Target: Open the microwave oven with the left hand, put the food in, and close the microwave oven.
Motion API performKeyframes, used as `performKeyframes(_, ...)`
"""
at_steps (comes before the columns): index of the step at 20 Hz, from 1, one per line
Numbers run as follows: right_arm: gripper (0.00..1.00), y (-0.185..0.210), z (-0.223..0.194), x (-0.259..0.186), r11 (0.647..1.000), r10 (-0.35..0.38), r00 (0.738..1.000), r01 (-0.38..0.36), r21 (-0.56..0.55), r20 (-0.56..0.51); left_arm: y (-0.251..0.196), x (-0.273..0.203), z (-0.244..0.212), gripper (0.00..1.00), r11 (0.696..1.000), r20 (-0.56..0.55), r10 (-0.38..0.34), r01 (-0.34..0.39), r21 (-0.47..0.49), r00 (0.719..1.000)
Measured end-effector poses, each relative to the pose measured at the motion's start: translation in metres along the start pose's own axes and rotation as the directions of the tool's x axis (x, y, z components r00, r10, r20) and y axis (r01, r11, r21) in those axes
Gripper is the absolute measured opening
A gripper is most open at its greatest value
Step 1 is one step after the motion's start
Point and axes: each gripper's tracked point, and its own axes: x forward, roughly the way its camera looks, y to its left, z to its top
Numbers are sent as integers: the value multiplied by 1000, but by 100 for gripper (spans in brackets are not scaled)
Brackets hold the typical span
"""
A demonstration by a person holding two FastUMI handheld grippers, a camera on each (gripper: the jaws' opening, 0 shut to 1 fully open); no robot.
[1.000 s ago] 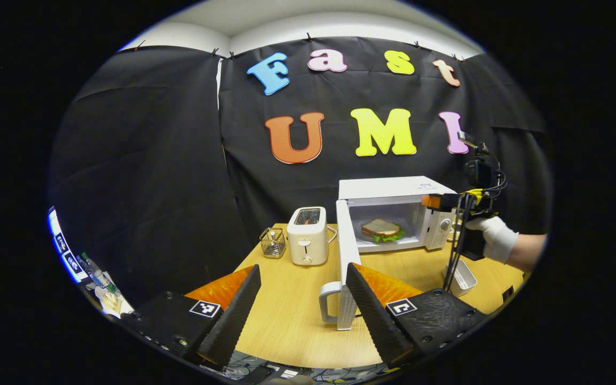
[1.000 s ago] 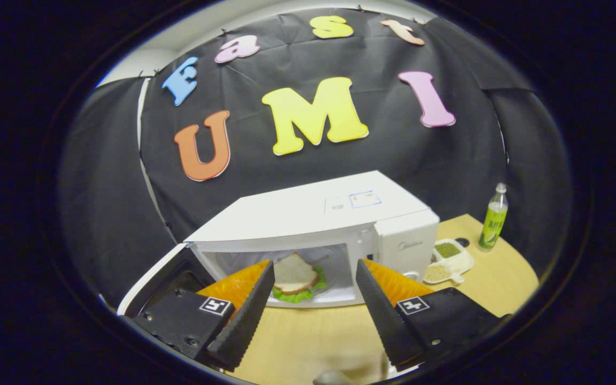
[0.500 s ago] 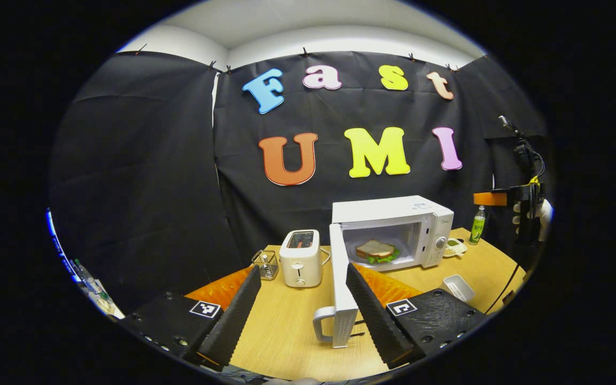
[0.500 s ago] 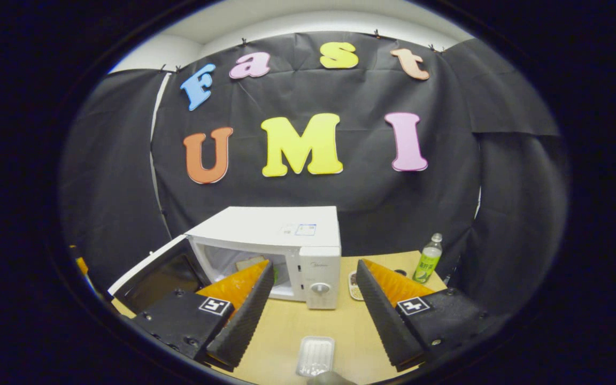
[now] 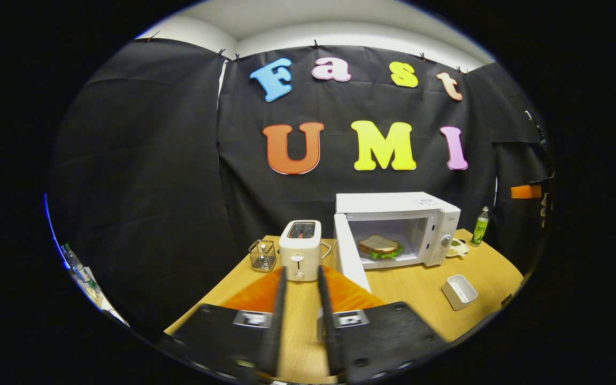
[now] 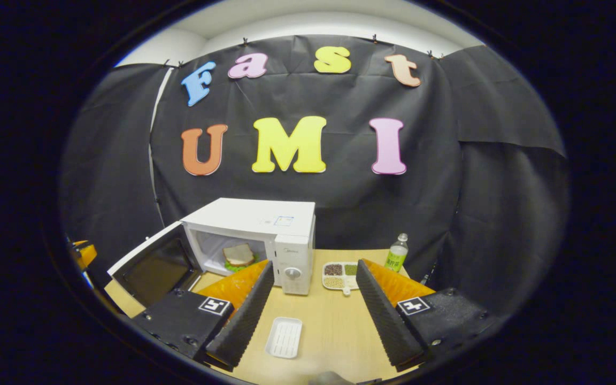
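Observation:
The white microwave [image 5: 393,204] stands at the back of the wooden table with its door [image 5: 346,255] swung wide open toward me. A sandwich [image 5: 378,246] with green lettuce lies inside. My left gripper [image 5: 300,342] hovers in front of the door, its blurred fingers drawn nearly together with just a thin strip of table between them and nothing held. The door's near end is hidden behind its right finger. In the right gripper view, the microwave [image 6: 257,222], its dark-windowed door [image 6: 153,264] and the sandwich [image 6: 238,255] sit left of centre. My right gripper [image 6: 310,315] is open and empty, well back from the oven.
A white toaster [image 5: 300,248] and a wire basket [image 5: 261,255] stand left of the door. An empty white tray [image 6: 284,337] lies on the table [image 6: 335,331] below the right gripper. A divided dish of beans [image 6: 340,269] and a green bottle [image 6: 396,252] stand right of the microwave.
My left gripper's fingers have come from wide open to nearly together. My right gripper has pulled back from the microwave's opening, leaving the sandwich inside.

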Motion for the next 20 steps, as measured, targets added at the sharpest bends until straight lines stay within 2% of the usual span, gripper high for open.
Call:
performKeyframes(1,99,-4,0,1,1000,-8,1000,8,5,-5,10,-1,-3,17,1000,-4,22,-22,-5,1000)
performKeyframes(2,98,-7,-2,-1,1000,-16,1000,16,9,-13,13,0,-12,5,1000,-18,20,-20,-15,1000)
performKeyframes(3,98,-10,-5,-4,1000,-24,999,24,15,-21,13,0,-20,6,1000,-32,12,-13,-20,999)
performKeyframes(4,98,-12,-6,-5,999,-29,999,30,21,-28,13,2,-26,1,1000,-38,2,-3,-20,999)
performKeyframes(8,99,-15,-13,-18,998,-52,997,55,44,-58,16,15,-51,0,999,-71,-34,33,-10,997)
performKeyframes(9,92,-14,-14,-18,997,-56,997,58,46,-61,17,19,-58,0,999,-85,-37,36,-11,996)
performKeyframes(13,92,-14,-17,-27,996,-66,995,70,52,-78,17,35,-72,0,998,-92,-53,51,-21,994)
performKeyframes(20,92,-16,-23,-33,996,-71,992,76,40,-108,-5,48,-91,0,993,-110,-119,119,-9,987)
